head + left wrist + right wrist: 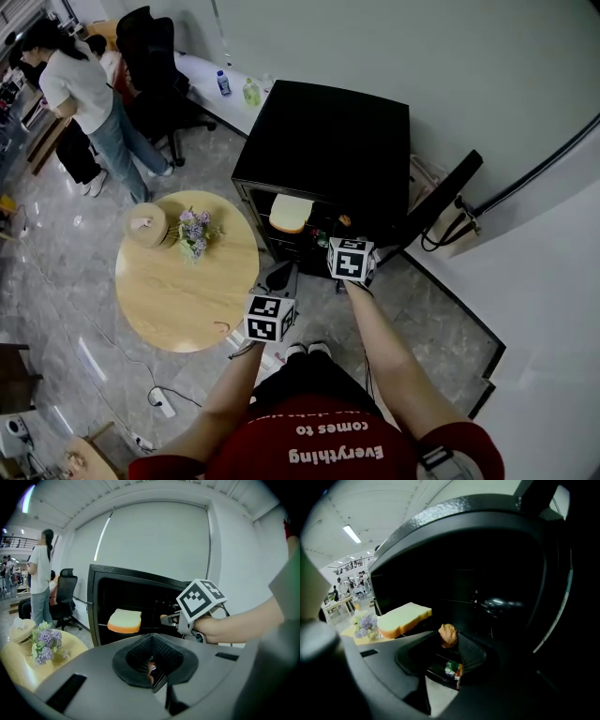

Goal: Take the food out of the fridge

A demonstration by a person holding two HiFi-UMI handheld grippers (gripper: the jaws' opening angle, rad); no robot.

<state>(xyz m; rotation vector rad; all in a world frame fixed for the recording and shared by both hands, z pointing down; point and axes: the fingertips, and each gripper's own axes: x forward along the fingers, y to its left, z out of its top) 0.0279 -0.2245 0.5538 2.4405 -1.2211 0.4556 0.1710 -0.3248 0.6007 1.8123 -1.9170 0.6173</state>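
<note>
Right gripper view: right gripper (446, 649) is inside the open black fridge (323, 141), jaws apart around a small brown food lump (448, 634), not visibly pinched. Bread slice (403, 619) lies on the shelf beside it. Left gripper (151, 660) hangs outside, jaws together, empty. Step looks like the grasp; next calls for closing squarely, then drawing out.

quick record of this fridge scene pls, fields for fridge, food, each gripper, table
fridge: black mini fridge, door open
shelf: pale bread slice with orange crust
right gripper: reaching inside, jaws apart around a small brown food lump, grip unclear
left gripper: held back outside, jaws together, empty
table: round wooden table with purple flowers, beside the fridge
</note>
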